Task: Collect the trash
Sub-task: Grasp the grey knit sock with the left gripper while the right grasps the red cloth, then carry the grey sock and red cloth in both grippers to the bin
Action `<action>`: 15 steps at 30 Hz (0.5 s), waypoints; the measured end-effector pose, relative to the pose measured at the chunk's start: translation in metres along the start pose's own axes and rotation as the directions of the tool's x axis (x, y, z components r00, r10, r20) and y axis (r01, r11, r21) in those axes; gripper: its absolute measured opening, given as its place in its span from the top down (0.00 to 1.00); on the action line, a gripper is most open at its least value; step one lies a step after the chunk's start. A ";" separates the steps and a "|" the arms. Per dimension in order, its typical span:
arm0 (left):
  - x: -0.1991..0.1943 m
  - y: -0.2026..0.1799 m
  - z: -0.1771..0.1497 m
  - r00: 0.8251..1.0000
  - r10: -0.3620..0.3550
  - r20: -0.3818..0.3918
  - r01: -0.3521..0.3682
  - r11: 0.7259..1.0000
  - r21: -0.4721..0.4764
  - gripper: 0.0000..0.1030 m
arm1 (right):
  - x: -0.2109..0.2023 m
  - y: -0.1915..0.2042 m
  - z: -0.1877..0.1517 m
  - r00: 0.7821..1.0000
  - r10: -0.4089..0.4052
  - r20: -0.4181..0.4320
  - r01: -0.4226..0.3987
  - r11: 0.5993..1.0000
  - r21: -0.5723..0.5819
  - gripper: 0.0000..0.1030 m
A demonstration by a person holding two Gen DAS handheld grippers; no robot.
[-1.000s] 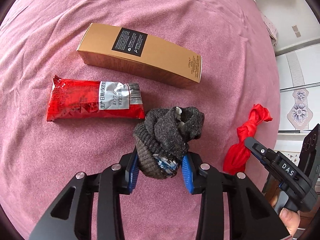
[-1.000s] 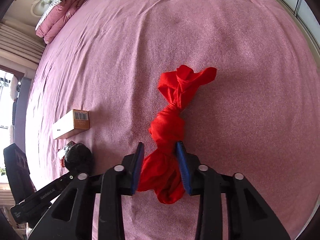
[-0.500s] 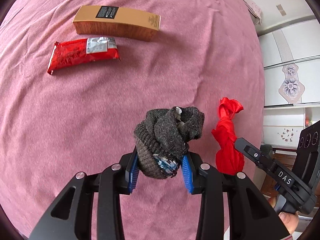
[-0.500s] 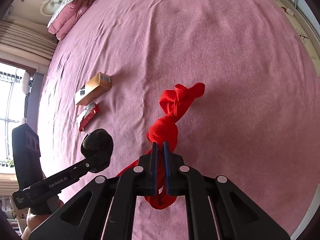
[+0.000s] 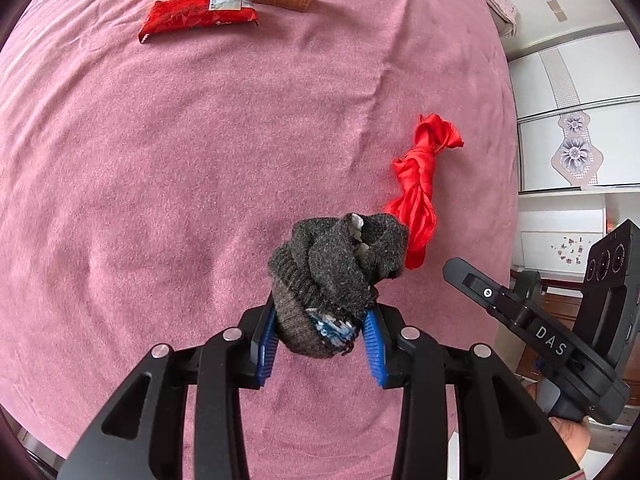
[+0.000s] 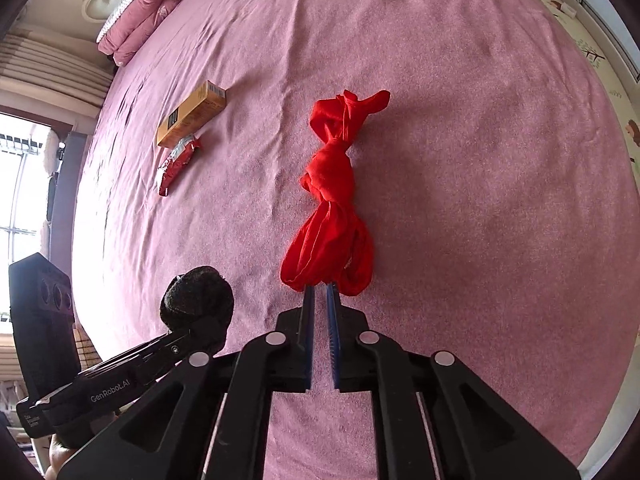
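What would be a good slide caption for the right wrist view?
Right gripper shut on knotted red cloth above the pink bedspread; box and red wrapper behind.

Left gripper (image 5: 322, 338) clamped on a balled grey sock (image 5: 340, 268), blue pads (image 5: 266, 340) pressed against its two sides, held off the bed. Right gripper (image 6: 321, 296) pinched nearly closed on the lower end of a knotted red cloth (image 6: 332, 200), only a thin gap between its blue pads (image 6: 308, 320). Bare fingers (image 5: 570, 438) wrapped around the right gripper's handle, at the lower right of the left wrist view.
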State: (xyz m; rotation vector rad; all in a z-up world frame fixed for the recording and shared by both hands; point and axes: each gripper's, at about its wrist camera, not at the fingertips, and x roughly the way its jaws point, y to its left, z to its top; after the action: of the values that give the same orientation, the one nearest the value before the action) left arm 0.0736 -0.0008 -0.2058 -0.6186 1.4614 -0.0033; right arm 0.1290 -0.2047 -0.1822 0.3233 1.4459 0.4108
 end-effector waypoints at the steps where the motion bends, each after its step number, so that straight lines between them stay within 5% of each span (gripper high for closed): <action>1: 0.000 -0.001 0.004 1.000 -0.002 0.004 0.002 1.000 -0.005 0.64 | 0.002 0.002 0.003 1.000 -0.007 0.001 0.007 1.000 -0.006 0.78; 6: -0.001 -0.002 0.031 1.000 -0.003 0.021 0.004 1.000 -0.006 0.64 | 0.014 0.010 0.027 0.998 -0.057 0.014 0.057 0.998 -0.038 0.66; 15: 0.025 -0.011 0.075 1.000 0.001 0.009 -0.001 1.000 0.003 0.64 | 0.062 0.000 0.069 0.994 -0.087 -0.061 0.086 0.996 -0.017 0.65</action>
State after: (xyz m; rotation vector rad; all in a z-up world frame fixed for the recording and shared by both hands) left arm 0.1499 0.0098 -0.2260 -0.6153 1.4527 -0.0019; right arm 0.2021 -0.1738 -0.2301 0.2371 1.5109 0.3632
